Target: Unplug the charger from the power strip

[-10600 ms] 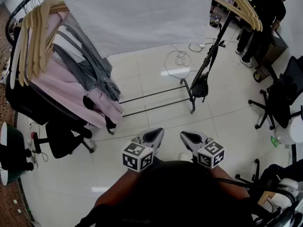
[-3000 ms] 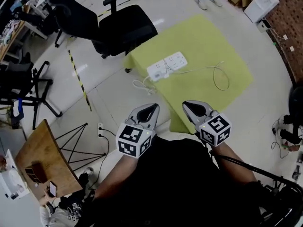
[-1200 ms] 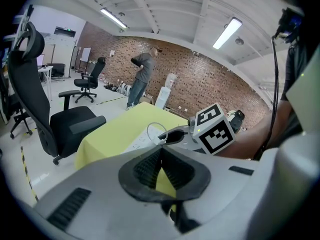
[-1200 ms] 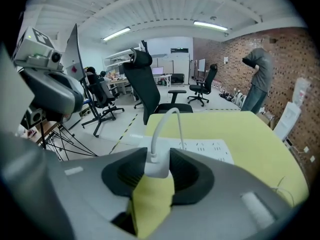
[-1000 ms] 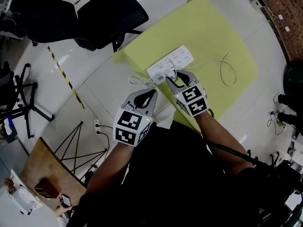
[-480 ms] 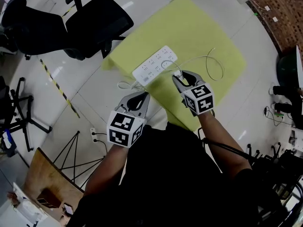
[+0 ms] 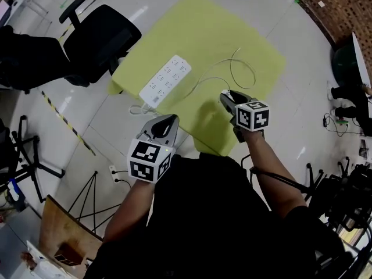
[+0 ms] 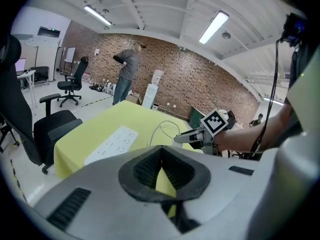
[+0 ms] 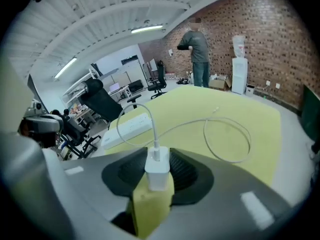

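A white power strip (image 7: 165, 80) lies on the yellow-green tablecloth (image 7: 203, 28), no plug in it. My right gripper (image 7: 228, 97) hovers over the cloth's near right part, well to the right of the strip. In the right gripper view the right gripper (image 9: 158, 160) is shut on a white charger (image 9: 157, 168). Its thin white cable (image 9: 220, 126) loops across the cloth, with the strip (image 9: 129, 126) far behind. My left gripper (image 7: 164, 122) hangs at the cloth's near edge, below the strip. In the left gripper view the left gripper (image 8: 161, 151) is shut and holds nothing.
A black office chair (image 7: 96, 42) stands left of the table. A floor socket with cords (image 7: 114, 170), black tripod legs (image 7: 87, 196) and a wooden tabletop (image 7: 64, 237) lie at the lower left. A person (image 8: 127, 71) stands far off by the brick wall.
My right gripper has pulled away from the power strip to the right with the charger in its jaws and has rolled. The cable trails after it. My left gripper shifted slightly.
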A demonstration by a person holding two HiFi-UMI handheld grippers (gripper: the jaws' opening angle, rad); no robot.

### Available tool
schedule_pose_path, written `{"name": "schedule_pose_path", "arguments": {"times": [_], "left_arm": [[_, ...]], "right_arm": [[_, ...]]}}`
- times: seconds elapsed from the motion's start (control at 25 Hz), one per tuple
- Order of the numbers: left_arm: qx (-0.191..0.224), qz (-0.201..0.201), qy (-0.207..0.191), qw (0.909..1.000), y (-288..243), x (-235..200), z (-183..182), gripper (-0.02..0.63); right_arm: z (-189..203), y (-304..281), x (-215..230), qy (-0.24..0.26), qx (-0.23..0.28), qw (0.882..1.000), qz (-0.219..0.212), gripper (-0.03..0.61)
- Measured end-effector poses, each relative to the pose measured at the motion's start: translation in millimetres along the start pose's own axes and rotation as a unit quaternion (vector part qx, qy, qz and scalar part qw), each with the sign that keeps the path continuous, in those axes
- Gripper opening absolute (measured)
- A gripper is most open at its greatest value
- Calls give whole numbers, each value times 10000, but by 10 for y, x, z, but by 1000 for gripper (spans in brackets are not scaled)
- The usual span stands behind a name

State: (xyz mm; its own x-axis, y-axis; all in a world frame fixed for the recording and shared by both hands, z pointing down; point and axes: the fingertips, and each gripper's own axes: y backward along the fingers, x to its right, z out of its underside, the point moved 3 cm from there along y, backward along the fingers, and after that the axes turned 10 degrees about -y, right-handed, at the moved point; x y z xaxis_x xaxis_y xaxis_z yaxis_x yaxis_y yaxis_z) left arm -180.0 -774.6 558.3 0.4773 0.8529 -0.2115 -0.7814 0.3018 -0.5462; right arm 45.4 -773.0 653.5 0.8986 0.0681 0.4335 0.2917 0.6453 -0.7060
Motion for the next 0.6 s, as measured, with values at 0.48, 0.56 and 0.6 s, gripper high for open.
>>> {"name": "schedule_pose_path", "arguments": {"times": [0.48,0.56,0.6], "left_arm": [[-181,-65,-122,9997,-70,267,-40,6],[-164,-33,16,9999,-71,282,-40,6],[-148,7,114,9998,-77,297,-43,6]], "right_arm": [[307,-61,314,-830,-100,9950,-549,143],[294,-64,333,-367,-168,9986,-330,176],[286,-58,345,-141,-203,9995,-218,194]]}}
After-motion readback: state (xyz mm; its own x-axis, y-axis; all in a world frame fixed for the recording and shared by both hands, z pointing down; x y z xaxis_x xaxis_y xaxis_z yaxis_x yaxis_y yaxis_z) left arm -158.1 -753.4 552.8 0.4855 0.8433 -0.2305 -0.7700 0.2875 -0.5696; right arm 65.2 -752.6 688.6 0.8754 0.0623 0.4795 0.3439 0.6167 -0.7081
